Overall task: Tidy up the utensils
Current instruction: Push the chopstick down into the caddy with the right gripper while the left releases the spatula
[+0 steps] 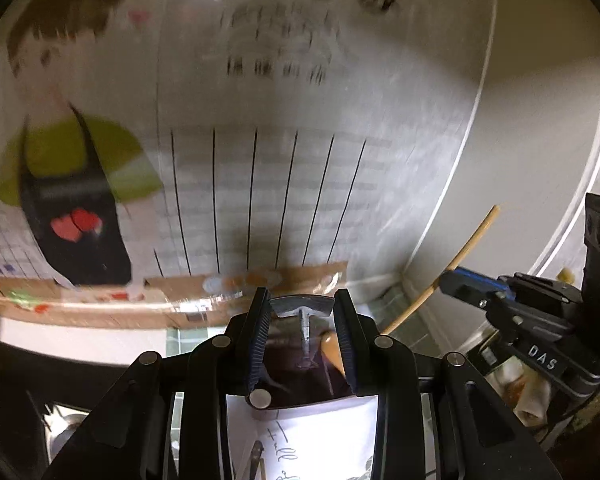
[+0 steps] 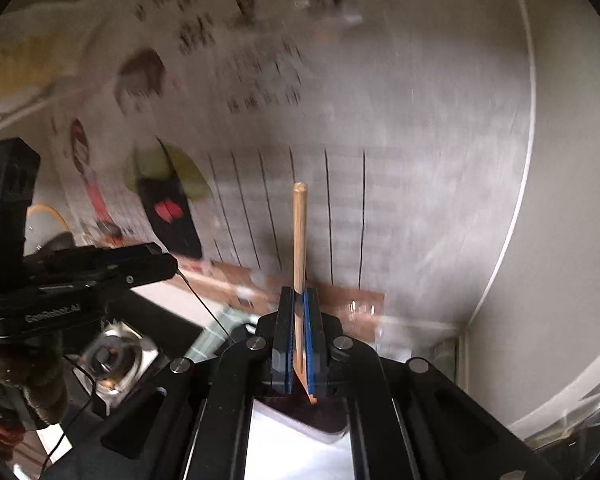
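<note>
one wooden chopstick (image 2: 300, 232) stands clamped upright between the closed right hand-held gripper (image 2: 299, 300).

wall poster (image 2: 340, 128) blocks ahead; left gripper (image 2: 156, 268) crowds the left side; open air right toward the white frame (image 2: 512, 280).

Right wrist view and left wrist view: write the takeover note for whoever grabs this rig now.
Right tongs: shut on a thin wooden stick, gripped near its lower end, the rest pointing up and away toward the poster on the wall.
Left tongs: part open; a metal utensil and a brown handle show between the fingers, but contact is unclear.
Done: stick picked up and held in the air.
Left: set the stick in its place, then sort the remaining utensils. The destination is not visible.
</note>
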`<control>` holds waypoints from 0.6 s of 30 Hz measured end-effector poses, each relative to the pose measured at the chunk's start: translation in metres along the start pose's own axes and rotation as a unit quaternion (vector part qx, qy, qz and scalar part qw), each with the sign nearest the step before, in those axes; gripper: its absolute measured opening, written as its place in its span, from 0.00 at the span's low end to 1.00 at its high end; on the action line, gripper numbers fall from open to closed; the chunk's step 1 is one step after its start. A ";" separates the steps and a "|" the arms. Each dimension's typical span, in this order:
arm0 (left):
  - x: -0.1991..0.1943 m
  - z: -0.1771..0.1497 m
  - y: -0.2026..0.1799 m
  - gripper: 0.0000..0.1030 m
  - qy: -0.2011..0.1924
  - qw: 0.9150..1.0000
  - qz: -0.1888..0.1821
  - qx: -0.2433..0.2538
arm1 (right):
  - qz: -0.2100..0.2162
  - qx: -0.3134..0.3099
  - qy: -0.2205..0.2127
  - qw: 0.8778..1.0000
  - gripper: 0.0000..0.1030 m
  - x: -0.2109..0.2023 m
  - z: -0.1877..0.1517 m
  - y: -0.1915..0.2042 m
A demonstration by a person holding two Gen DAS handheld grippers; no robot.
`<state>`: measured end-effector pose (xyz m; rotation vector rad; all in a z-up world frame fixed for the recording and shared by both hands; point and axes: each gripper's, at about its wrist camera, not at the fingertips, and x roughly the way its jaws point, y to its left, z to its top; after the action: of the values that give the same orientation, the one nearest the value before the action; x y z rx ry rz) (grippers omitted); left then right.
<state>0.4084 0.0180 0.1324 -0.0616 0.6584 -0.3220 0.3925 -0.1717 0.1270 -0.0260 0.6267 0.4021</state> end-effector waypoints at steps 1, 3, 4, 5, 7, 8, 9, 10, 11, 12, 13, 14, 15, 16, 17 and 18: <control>0.007 -0.003 0.002 0.32 0.007 1.000 -0.002 -0.003 | 0.000 0.002 0.009 1.000 0.04 0.008 -0.006 -0.001; 0.024 -0.013 0.007 0.32 0.023 1.000 -0.007 -0.008 | -0.002 0.005 0.031 1.000 0.04 0.026 -0.017 -0.003; 0.031 -0.016 0.008 0.32 0.030 0.999 -0.008 -0.008 | -0.001 0.006 0.043 0.999 0.04 0.035 -0.022 -0.005; 0.038 -0.021 0.008 0.32 0.037 0.999 -0.009 -0.008 | 0.000 0.007 0.052 0.999 0.04 0.040 -0.027 -0.006; 0.050 -0.029 0.010 0.32 0.050 0.999 -0.011 -0.010 | 0.002 0.009 0.074 0.997 0.04 0.056 -0.039 -0.008; 0.057 -0.033 0.010 0.32 0.058 0.998 -0.011 -0.011 | 0.004 0.010 0.085 0.996 0.04 0.063 -0.044 -0.009; 0.063 -0.037 0.010 0.32 0.065 0.998 -0.011 -0.011 | 0.006 0.014 0.098 0.995 0.04 0.072 -0.050 -0.011; 0.067 -0.040 0.011 0.32 0.070 0.997 -0.011 -0.011 | 0.008 0.015 0.106 0.994 0.04 0.077 -0.055 -0.013; 0.073 -0.043 0.011 0.32 0.075 0.997 -0.011 -0.010 | 0.009 0.015 0.112 0.994 0.04 0.082 -0.059 -0.013; 0.078 -0.046 0.012 0.32 0.078 0.997 -0.014 -0.011 | 0.009 0.017 0.122 0.992 0.04 0.088 -0.064 -0.014; 0.081 -0.048 0.013 0.32 0.082 0.996 -0.023 -0.013 | 0.009 0.018 0.127 0.992 0.04 0.092 -0.068 -0.013; 0.085 -0.050 0.014 0.32 0.089 0.995 -0.039 -0.015 | 0.008 0.020 0.132 0.991 0.04 0.095 -0.070 -0.014; 0.089 -0.051 0.015 0.34 0.096 0.994 -0.054 -0.018 | 0.009 0.024 0.140 0.990 0.05 0.099 -0.074 -0.016; 0.092 -0.052 0.016 0.37 0.100 0.993 -0.058 -0.021 | 0.013 0.028 0.146 0.989 0.07 0.101 -0.077 -0.017; 0.092 -0.052 0.016 0.40 0.099 0.993 -0.055 -0.021 | 0.020 0.035 0.152 0.988 0.07 0.104 -0.078 -0.019; 0.090 -0.052 0.015 0.46 0.092 0.994 -0.051 -0.020 | 0.026 0.044 0.154 0.987 0.07 0.104 -0.079 -0.022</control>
<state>0.4476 0.0068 0.0359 -0.1043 0.8458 -0.4173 0.4323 -0.1657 0.0008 0.0131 0.9519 0.4251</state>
